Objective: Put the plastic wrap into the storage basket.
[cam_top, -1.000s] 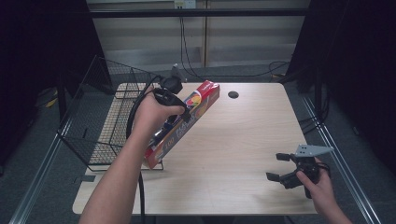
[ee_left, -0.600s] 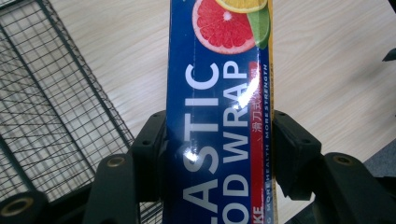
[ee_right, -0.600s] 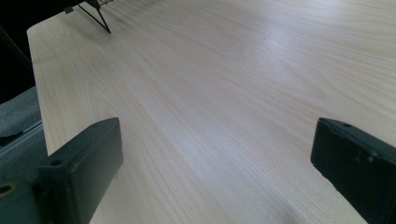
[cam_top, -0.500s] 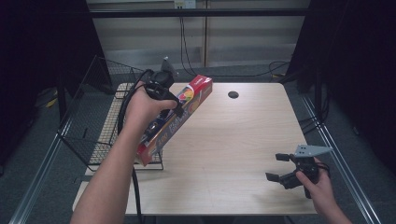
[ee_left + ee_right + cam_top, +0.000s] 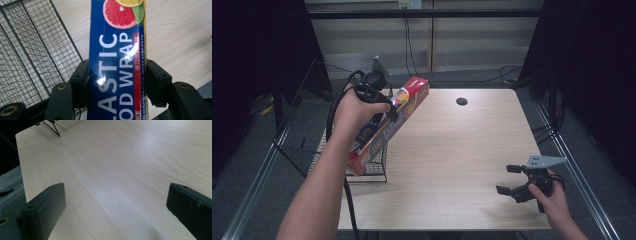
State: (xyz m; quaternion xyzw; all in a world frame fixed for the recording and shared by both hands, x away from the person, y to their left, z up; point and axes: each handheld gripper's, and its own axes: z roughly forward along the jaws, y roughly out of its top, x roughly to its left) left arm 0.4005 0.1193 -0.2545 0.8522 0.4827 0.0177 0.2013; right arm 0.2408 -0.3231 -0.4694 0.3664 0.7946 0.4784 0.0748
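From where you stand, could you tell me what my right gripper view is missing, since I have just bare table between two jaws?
Observer: The left gripper is shut on a plastic food wrap box.
Operator: Thank you. Is that box resting on the table?
Observer: No, the high view shows it held tilted over the wire basket at the table's left edge.
Operator: And mine?
Observer: The right gripper is open near the front right corner.
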